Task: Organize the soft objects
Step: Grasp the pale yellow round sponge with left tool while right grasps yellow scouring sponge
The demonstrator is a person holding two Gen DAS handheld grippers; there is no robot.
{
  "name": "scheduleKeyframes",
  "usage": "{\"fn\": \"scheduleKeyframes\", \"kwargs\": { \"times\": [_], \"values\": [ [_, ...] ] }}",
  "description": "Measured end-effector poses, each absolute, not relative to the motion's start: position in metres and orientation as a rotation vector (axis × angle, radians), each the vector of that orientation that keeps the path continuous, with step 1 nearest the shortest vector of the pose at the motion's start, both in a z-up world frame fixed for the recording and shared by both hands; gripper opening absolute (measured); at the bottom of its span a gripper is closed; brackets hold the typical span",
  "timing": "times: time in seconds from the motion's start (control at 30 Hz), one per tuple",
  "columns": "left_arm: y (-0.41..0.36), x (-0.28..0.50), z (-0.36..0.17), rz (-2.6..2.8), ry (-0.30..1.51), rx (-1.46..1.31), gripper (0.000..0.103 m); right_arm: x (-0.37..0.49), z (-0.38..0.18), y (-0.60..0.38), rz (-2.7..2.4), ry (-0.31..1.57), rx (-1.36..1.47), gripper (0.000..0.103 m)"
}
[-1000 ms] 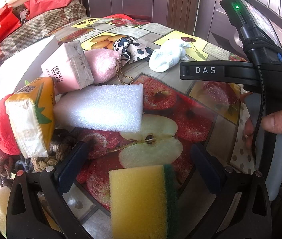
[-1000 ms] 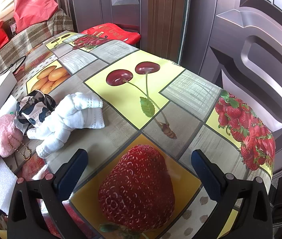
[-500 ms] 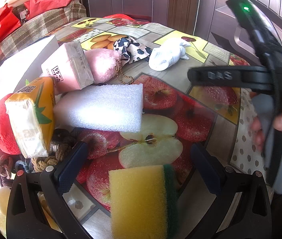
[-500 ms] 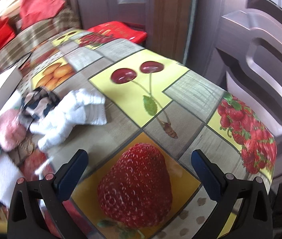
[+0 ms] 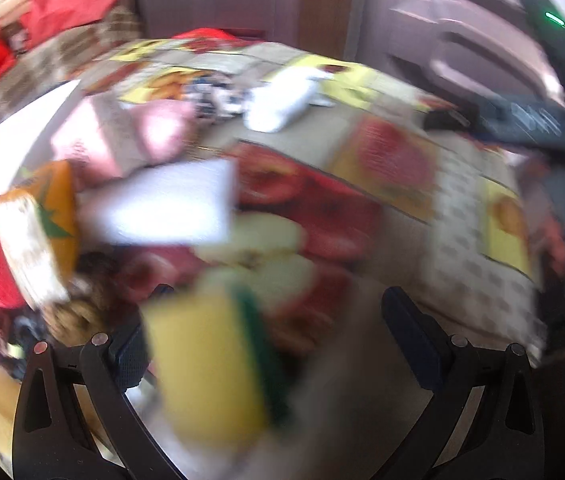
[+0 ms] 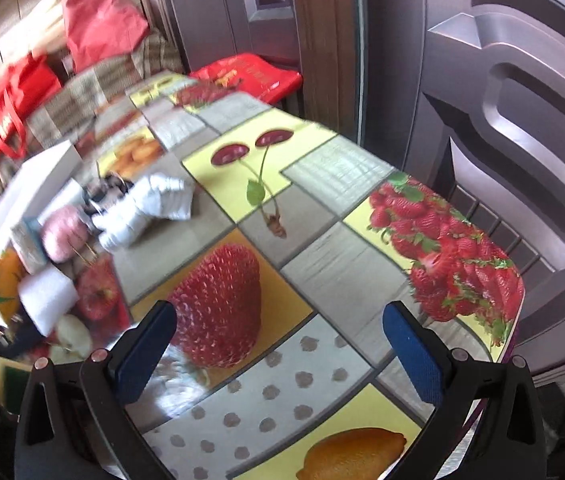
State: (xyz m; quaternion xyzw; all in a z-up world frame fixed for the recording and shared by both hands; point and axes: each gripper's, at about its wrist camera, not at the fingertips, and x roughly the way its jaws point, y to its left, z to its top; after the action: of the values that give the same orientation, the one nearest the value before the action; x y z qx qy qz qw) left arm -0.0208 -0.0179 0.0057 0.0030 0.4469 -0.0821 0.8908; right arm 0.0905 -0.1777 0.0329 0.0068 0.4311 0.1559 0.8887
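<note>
The left wrist view is blurred by motion. My left gripper [image 5: 278, 336] is open above a yellow sponge with a green edge [image 5: 210, 364]. Beyond it lie a white foam block [image 5: 162, 204], an orange tissue pack [image 5: 38, 232], a pink pack [image 5: 82, 140], a pink fluffy pouch [image 5: 166, 128] and white socks [image 5: 282, 100]. My right gripper [image 6: 278, 344] is open over the fruit-print tablecloth [image 6: 322, 264], holding nothing. Far to its left lie the white socks [image 6: 150, 208], a cow-print cloth [image 6: 106, 188], the pink pouch [image 6: 64, 232] and the foam block [image 6: 48, 296].
A white box [image 6: 26, 196] stands along the table's left side. Red bags [image 6: 14, 120] rest on a checked seat behind it. Dark doors [image 6: 502, 80] close off the back and right. The table's right edge [image 6: 516, 320] drops off beside my right gripper.
Both cameras have swung; the left view has gone blurry and the sponge has shifted left between the fingers. The right gripper has pulled back and up, showing more table. Nothing was grasped.
</note>
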Motion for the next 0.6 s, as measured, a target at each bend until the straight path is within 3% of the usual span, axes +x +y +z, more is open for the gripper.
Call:
{"fn": "scheduleKeyframes", "kwargs": {
  "times": [0.23,0.4,0.6],
  "values": [
    [-0.01,-0.071,0.027,-0.32,0.922,-0.036,0.102,0.091,0.054,-0.168,0.425,0.85,0.032,0.103],
    [0.054,-0.108,0.057,-0.126,0.812,-0.214,0.103,0.09,0.065,-0.132,0.562,0.838,-0.034,0.103],
    [0.122,-0.147,0.062,0.071,0.8,-0.363,0.103,0.08,0.067,-0.084,0.715,0.807,-0.174,0.103]
  ]
}}
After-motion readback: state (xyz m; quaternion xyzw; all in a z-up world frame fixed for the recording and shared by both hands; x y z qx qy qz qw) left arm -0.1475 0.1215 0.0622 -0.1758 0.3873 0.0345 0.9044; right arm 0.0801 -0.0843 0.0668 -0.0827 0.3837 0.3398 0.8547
